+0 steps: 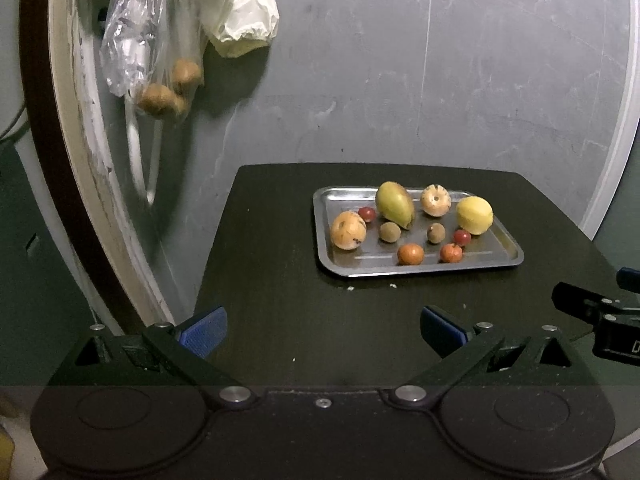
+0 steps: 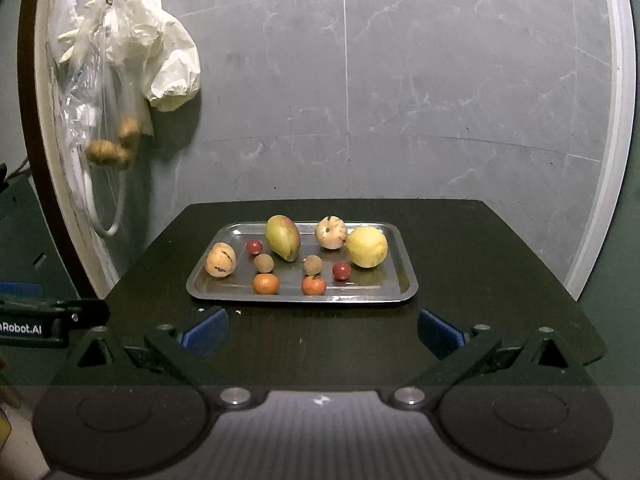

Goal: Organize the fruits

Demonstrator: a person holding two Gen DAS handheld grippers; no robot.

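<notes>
A steel tray (image 1: 508, 258) (image 2: 208, 292) sits on a dark table (image 1: 288, 240) (image 2: 480, 264) and holds several fruits. Among them are a green-yellow mango (image 1: 394, 205) (image 2: 282, 237), a yellow lemon (image 1: 474, 215) (image 2: 366, 247), two pale striped round fruits (image 1: 348, 230) (image 2: 220, 260), small red ones (image 1: 367, 213) (image 2: 341, 271), brown ones (image 1: 389, 231) (image 2: 264, 263) and orange ones (image 1: 410, 254) (image 2: 265, 283). My left gripper (image 1: 322, 330) is open above the table's near edge, short of the tray. My right gripper (image 2: 322, 330) is open too, just in front of the tray, holding nothing.
Plastic bags (image 1: 168, 20) (image 2: 132, 64) hang on the grey wall at the left, one holding brown round fruits (image 1: 164, 98) (image 2: 106, 152). The right gripper's body (image 1: 600, 312) shows at the right of the left wrist view; the left gripper's body (image 2: 36, 320) at the left of the right wrist view.
</notes>
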